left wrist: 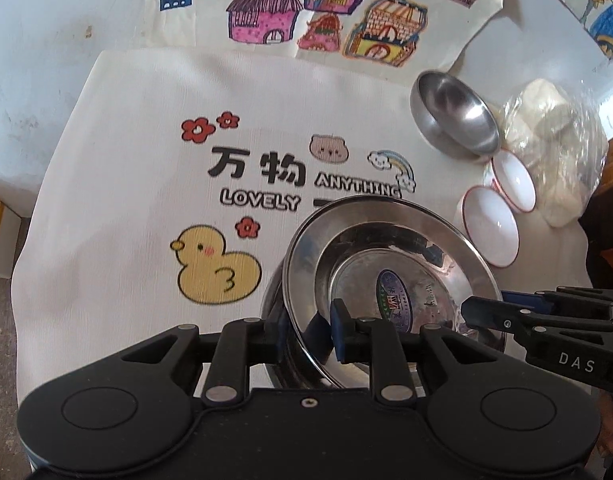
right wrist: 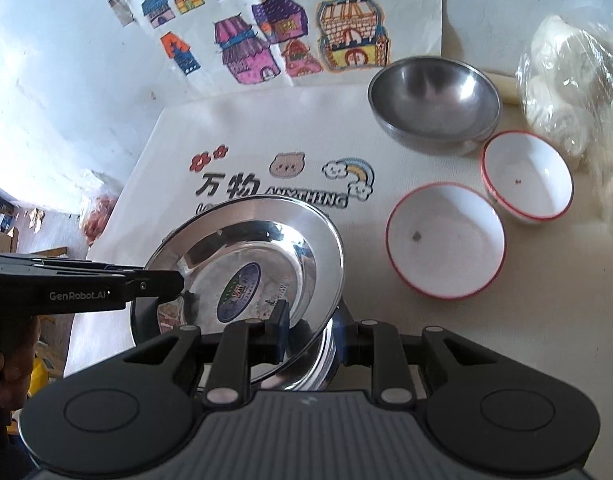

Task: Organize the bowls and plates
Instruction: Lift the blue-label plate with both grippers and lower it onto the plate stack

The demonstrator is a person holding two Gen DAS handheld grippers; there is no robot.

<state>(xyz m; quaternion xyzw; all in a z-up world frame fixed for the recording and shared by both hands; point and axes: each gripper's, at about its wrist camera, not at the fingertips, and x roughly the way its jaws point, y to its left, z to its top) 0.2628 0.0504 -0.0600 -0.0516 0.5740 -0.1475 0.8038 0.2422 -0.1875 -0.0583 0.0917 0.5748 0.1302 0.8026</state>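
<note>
On the near edge of the printed cloth [left wrist: 146, 128] that covers the tabletop [left wrist: 34, 60], a steel plate [left wrist: 390, 264] is held tilted above what looks like a stack of more steel plates [right wrist: 322, 364]. The left gripper [left wrist: 308, 330] has its fingers clenched on the plate's near-left rim, and the right gripper [right wrist: 312, 332] grips the rim on the opposite side — so both hold the same plate. In the left view its far edge is raised and its shiny hollow, with an oval sticker [right wrist: 239, 293] in the middle, faces up and toward the cameras.

The plate is round, so it has no true long axis; its face leans back toward the person, with the low edge nearest the grippers.

The task seems to be at an early or middle stage. The plates appear gathered in one pile, with the top one either being set down or lifted — which cannot be told. The bowls are not yet stacked: a steel bowl [right wrist: 434, 100] stands well apart at the far right, and two white bowls with red rims [right wrist: 446, 242] [right wrist: 528, 176] sit just beside each other nearer, all upright and separate. A plastic bag [right wrist: 574, 80] of white lumps lies beyond them.
</note>
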